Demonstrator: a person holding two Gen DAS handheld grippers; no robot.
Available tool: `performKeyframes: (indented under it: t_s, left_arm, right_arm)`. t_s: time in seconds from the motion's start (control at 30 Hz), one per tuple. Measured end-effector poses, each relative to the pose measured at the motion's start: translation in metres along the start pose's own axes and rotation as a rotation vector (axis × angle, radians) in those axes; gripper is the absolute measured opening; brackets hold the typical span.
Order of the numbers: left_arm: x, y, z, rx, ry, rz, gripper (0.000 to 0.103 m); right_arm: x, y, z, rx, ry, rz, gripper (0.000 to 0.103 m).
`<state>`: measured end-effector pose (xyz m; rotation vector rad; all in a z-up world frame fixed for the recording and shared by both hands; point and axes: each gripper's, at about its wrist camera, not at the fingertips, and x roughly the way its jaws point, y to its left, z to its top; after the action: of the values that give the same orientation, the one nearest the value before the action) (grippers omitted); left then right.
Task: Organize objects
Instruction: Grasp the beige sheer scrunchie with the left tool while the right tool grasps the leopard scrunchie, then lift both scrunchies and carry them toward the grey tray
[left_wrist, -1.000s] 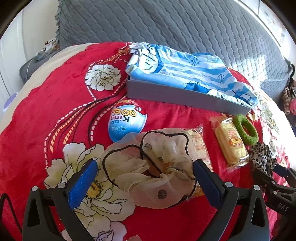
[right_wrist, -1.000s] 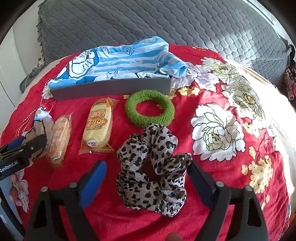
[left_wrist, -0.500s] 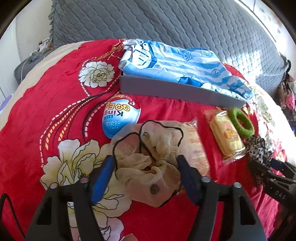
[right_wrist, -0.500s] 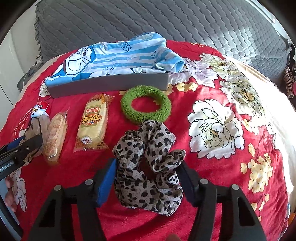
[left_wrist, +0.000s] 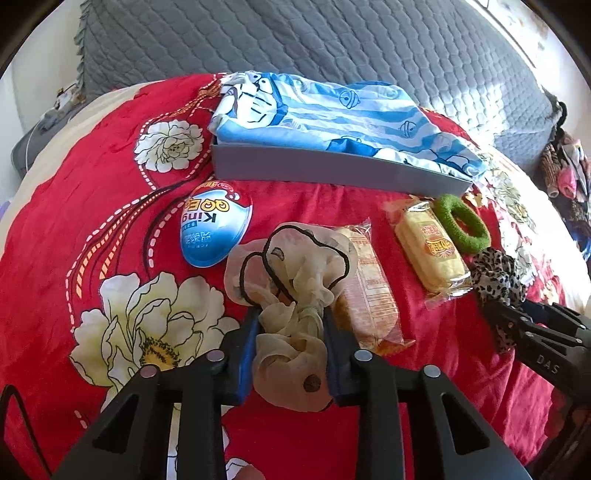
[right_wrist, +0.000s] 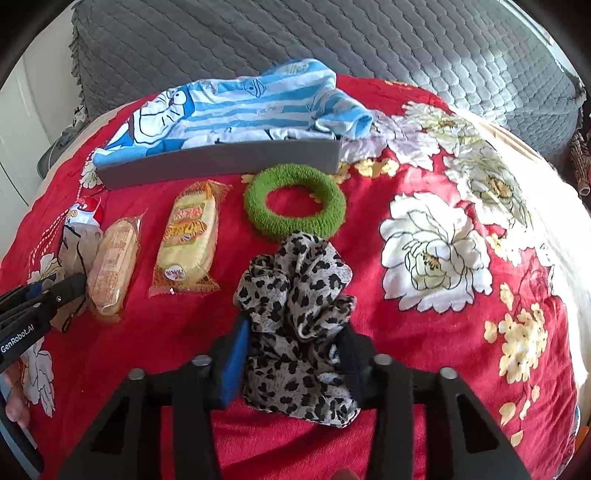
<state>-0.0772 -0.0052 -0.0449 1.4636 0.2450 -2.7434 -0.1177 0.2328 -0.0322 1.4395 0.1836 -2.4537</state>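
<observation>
Scrunchies both gripped. Left wrist view: cream scrunchie (left_wrist: 291, 295) pinched in left claw (left_wrist: 290, 332), on red floral bedspread (left_wrist: 74, 206), touching wrapped cake (left_wrist: 365, 284), near blue egg pack (left_wrist: 214, 229). Right wrist view: leopard scrunchie (right_wrist: 299, 325) pinched in right claw (right_wrist: 291, 350), just below green scrunchie (right_wrist: 295, 201), grey tray (right_wrist: 221, 158) behind.
</observation>
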Motion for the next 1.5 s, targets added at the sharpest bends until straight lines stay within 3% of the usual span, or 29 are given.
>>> performKeyframes:
  t_s: [0.13, 0.4, 1.5]
  left_arm:
    - [-0.001, -0.001, 0.001, 0.003, 0.003, -0.005, 0.027]
    - [-0.005, -0.003, 0.000, 0.004, 0.001, -0.005, 0.024]
    - [-0.039, -0.020, -0.004, 0.030, -0.025, 0.002, 0.023]
  right_arm:
    - [0.000, -0.003, 0.000, 0.010, 0.008, 0.005, 0.030]
    - [-0.005, -0.005, -0.001, 0.016, 0.002, 0.026, 0.023]
    - [-0.034, 0.002, -0.009, -0.018, -0.038, 0.093, 0.019]
